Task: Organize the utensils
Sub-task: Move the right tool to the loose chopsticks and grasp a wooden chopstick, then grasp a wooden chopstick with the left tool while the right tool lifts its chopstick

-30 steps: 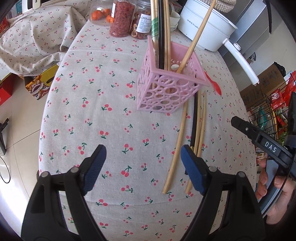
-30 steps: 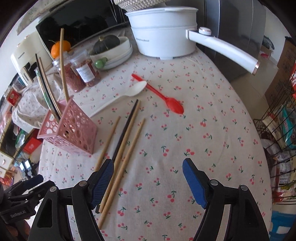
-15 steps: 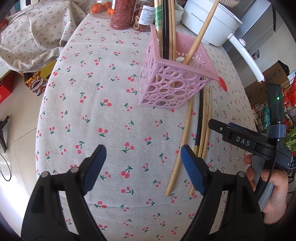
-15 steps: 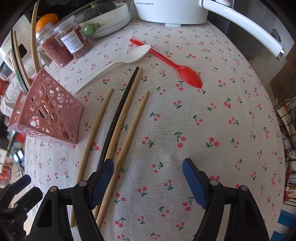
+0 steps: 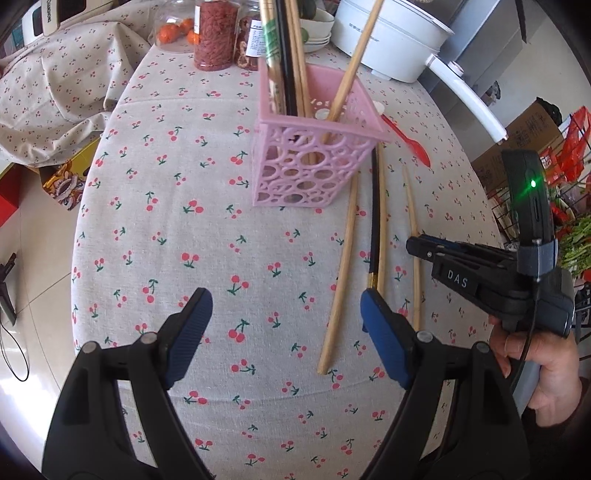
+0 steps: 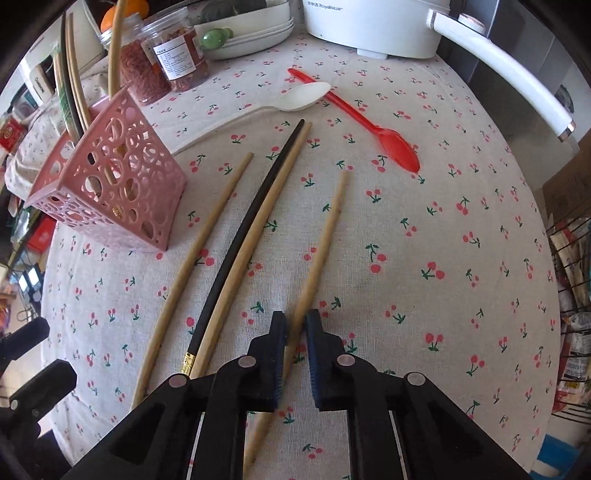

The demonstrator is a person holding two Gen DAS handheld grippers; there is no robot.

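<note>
Since the earlier frame the right tongs (image 6: pixel 295 325) have dropped and clamped on the rightmost chopstick (image 6: pixel 325 236) lying on the tabletop (image 6: pixel 461 221). Left tongs (image 5: pixel 284 321) hang apart, empty. Several chopsticks already stand in the pink basket (image 5: pixel 306 162); four chopsticks and two spoons remain outside. Open cloth lies right of the held stick, its neighbours just beside it.

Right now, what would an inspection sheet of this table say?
Surface: cherry-print tablecloth, smooth here.
Job's things: pink basket upright with chopsticks inside; four loose chopsticks beside it, one black chopstick; white spoon and red spoon farther back.
Clutter: jars, white pot, stacked bowls.
Grippers: right gripper shut on the rightmost chopstick; left gripper open, empty.
Cables: one at the right gripper, one on the floor.
Surroundings: boxes, wire rack.
</note>
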